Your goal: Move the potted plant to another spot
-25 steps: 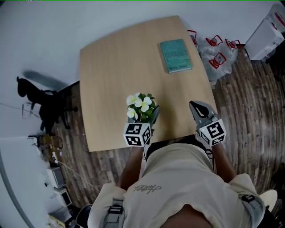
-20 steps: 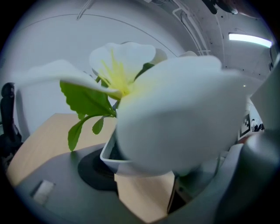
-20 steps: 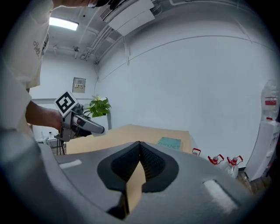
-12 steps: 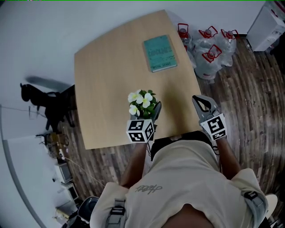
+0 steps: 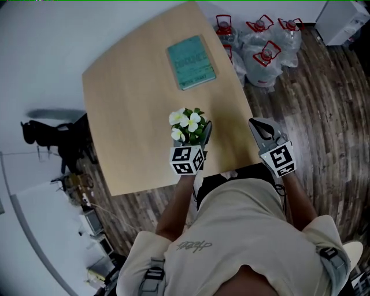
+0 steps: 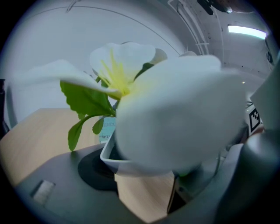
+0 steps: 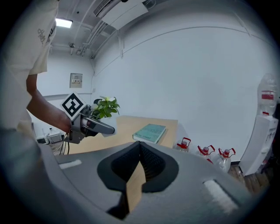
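Observation:
The potted plant (image 5: 188, 123), with white flowers and green leaves in a small white pot, hangs just above the near edge of the wooden table (image 5: 133, 104). My left gripper (image 5: 193, 134) is shut on its pot. In the left gripper view a big white flower (image 6: 175, 118) fills the picture, and the pot's rim (image 6: 114, 159) sits between the jaws of the left gripper (image 6: 144, 173). My right gripper (image 5: 258, 123) is shut and holds nothing, at the table's near right corner. The right gripper view shows the right gripper's (image 7: 140, 146) tips together and, to the left, the left gripper (image 7: 94, 126) with the plant (image 7: 105, 106).
A teal book (image 5: 191, 62) lies toward the table's far right. Several water bottles with red handles (image 5: 263, 49) stand on the wood floor beyond the right edge, beside a white cabinet (image 5: 347, 17). Dark equipment (image 5: 52, 136) stands left of the table, against a white wall.
Both grippers have moved together along the table's near edge and come lower. The left one has carried the plant rightward, closer in line with the book. Neither gripper's jaws have changed.

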The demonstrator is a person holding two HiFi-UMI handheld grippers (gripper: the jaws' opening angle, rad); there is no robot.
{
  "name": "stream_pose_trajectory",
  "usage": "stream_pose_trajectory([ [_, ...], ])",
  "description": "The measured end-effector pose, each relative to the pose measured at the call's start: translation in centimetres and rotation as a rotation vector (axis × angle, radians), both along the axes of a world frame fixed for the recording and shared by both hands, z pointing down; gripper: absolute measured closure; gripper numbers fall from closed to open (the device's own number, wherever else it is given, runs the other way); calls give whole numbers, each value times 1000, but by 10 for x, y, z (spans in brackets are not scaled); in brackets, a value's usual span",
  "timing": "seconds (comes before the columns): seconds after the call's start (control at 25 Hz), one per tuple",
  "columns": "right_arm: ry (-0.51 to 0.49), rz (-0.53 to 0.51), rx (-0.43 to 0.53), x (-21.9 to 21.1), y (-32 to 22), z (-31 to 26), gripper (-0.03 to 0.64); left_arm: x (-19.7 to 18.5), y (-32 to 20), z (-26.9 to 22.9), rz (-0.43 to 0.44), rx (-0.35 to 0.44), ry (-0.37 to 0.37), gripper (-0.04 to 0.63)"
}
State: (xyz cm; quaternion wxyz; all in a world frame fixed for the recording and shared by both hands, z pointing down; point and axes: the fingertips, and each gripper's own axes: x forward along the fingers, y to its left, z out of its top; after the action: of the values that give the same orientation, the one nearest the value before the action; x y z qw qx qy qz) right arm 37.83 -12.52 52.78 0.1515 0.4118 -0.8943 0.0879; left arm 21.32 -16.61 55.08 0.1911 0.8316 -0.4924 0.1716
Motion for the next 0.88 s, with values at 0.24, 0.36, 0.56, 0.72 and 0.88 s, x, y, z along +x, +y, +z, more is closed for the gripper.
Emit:
stream_pose_trajectory([
  [0.24, 1, 4, -56, 13, -3, 16, 614, 25, -27, 31, 21, 1, -47, 236],
  [0.36, -5, 10, -83, 15, -7, 23, 614, 37, -39, 44, 45, -11, -52, 236],
  [0.56, 1, 5, -125, 23, -9, 36, 614, 54, -51, 62, 84, -23, -72, 236],
  [0.72, 1, -1, -141, 27, -14, 42, 614, 64, -59, 75, 109, -29, -79, 236],
  [0.88, 2, 11, -143, 35, -18, 45, 614, 70, -64, 90, 124, -41, -90, 236],
])
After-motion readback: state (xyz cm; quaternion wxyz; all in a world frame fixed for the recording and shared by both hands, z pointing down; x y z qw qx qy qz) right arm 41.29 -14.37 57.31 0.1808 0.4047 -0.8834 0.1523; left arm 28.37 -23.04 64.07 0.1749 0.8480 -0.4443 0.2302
